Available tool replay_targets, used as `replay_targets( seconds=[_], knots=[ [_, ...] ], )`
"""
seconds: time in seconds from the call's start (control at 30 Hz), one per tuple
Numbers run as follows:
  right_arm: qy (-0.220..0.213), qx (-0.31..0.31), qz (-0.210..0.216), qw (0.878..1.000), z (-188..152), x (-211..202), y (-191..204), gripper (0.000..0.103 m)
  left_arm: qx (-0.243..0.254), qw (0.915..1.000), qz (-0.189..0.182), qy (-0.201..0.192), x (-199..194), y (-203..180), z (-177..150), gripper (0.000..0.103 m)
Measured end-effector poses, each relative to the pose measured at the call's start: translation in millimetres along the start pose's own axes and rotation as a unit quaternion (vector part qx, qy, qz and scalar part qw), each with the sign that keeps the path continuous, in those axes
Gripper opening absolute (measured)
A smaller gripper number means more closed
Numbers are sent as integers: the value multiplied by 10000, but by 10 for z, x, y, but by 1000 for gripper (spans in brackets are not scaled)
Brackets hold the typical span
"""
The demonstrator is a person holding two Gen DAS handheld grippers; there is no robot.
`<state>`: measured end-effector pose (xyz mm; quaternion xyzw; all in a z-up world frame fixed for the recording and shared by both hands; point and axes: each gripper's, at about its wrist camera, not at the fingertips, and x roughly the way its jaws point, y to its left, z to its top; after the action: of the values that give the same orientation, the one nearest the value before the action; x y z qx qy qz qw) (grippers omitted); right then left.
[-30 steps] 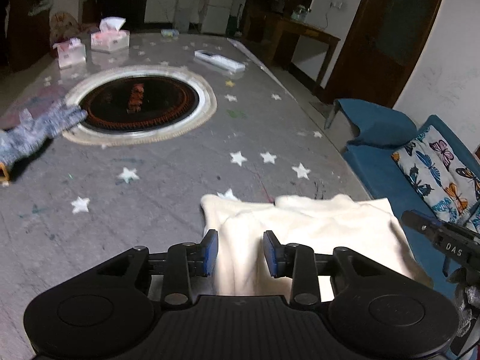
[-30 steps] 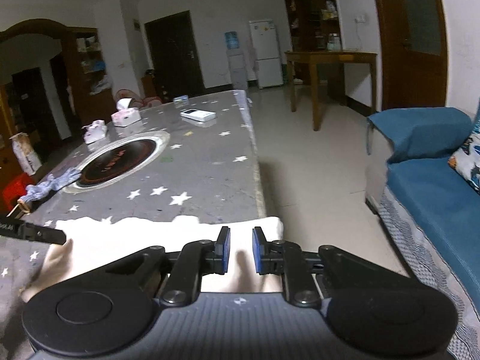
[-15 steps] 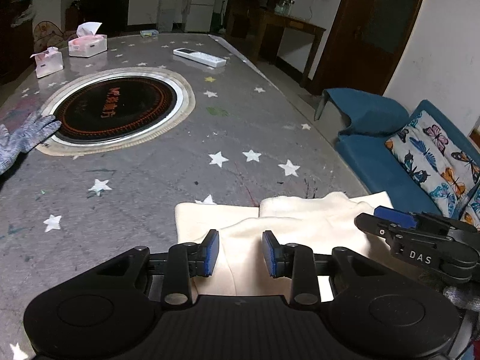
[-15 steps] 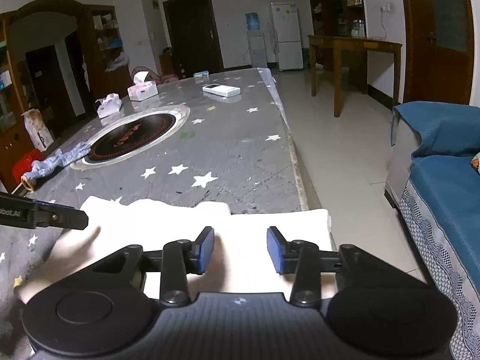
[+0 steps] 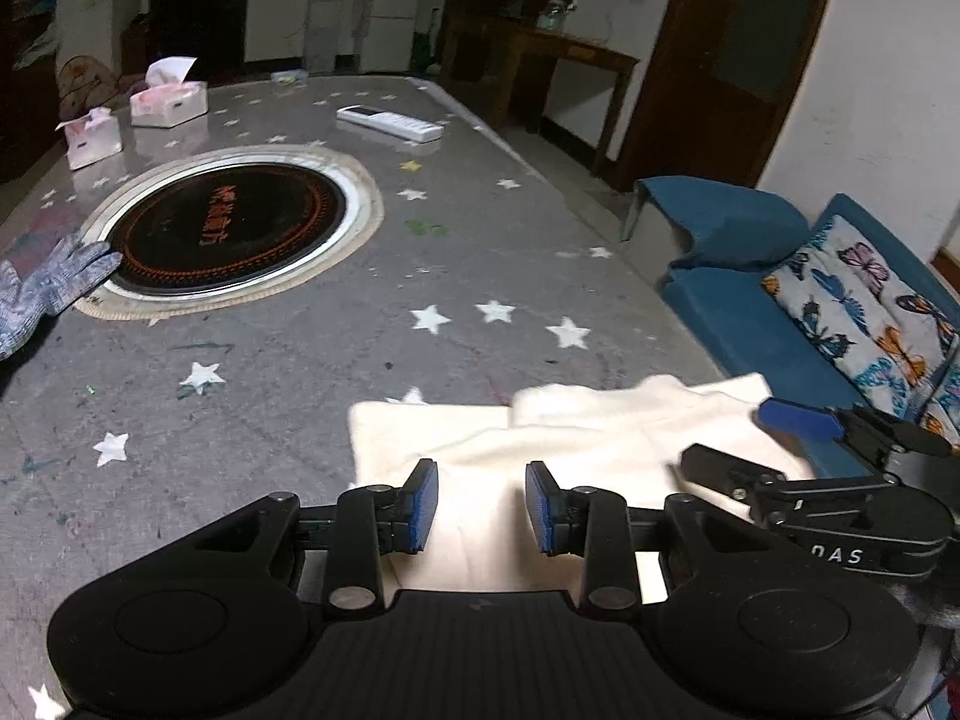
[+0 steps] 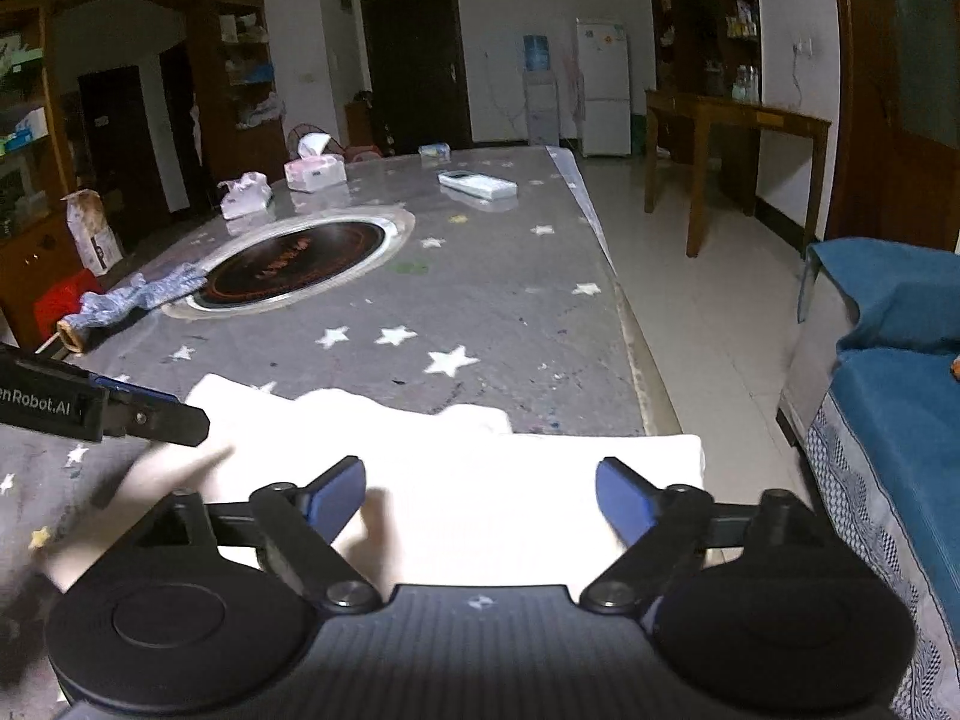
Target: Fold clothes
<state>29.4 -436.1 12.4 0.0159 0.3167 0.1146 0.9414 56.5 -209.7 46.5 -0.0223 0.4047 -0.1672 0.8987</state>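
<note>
Opening wide, the right gripper point(image 6: 480, 495) jaws let go of the cream cloth point(image 6: 480, 498), which lies at the worktop point(image 6: 480, 312) edge and could slide off. Left gripper point(image 5: 480, 507) jaws stand partly apart above it, gripping nothing.

Long grey surface point(image 5: 312, 384) scattered with white stars, a round black cooktop point(image 5: 228, 228) set into it with a pale ring around. A cream garment point(image 5: 540, 450) lies folded at the near end, its edge reaching the surface's right side. A grey knit glove point(image 5: 42, 294) touches the ring's left rim. Far end: two pink tissue boxes point(image 5: 169, 102) and a white remote point(image 5: 390, 122), well apart
</note>
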Motion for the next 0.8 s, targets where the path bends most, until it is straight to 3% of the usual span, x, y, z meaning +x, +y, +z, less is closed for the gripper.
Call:
replay_targets(
  seconds=[0.17,0.5,0.8],
  knots=[
    [25,-193,95,9998,-69,-77,131,103,201,9997,-165,-46,-117,-129,-124,34],
    [101,-412,-71,9991,-217,-140,274,103,330,9993,-181,75,-112,-182,-340,36],
    [151,-248,-52,9996,-330,-305,276,103,214,9996,-203,40,-195,-146,-417,39]
  ],
)
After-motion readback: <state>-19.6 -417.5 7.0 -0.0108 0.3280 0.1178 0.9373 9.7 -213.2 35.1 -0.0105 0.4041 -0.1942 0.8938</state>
